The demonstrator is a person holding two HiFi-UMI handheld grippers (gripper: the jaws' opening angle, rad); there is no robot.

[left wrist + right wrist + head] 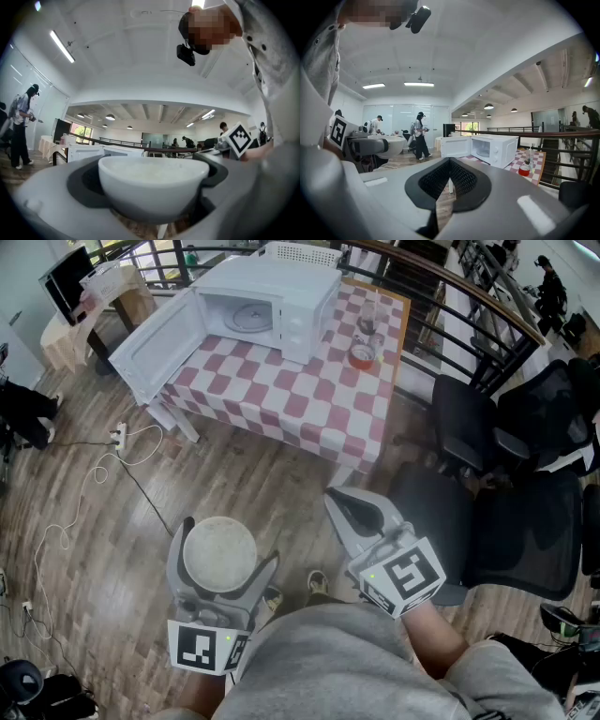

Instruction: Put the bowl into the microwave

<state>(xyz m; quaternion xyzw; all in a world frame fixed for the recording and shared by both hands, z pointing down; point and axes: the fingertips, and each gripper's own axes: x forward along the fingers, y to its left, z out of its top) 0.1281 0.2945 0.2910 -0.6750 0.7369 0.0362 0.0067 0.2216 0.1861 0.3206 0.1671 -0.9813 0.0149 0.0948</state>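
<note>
- Head view: the left tongs (pixel 225 547), at the near left over the wood floor (pixel 122 521), are spread wide and pinch a white bowl (pixel 219 557) by its sides. The right tongs (pixel 345 507), near right, are pressed together with nothing in them. Far off, a white microwave (pixel 281 301) stands on the checked tabletop (pixel 300 404), its door (pixel 155 338) swung open to the left.
- Left gripper view: the bowl sits upright between the two dark pads (pixel 84 180), one touching each side.
- Right gripper view: the tips meet, empty; the open microwave lies far ahead, well apart from the bowl at the left.
</note>
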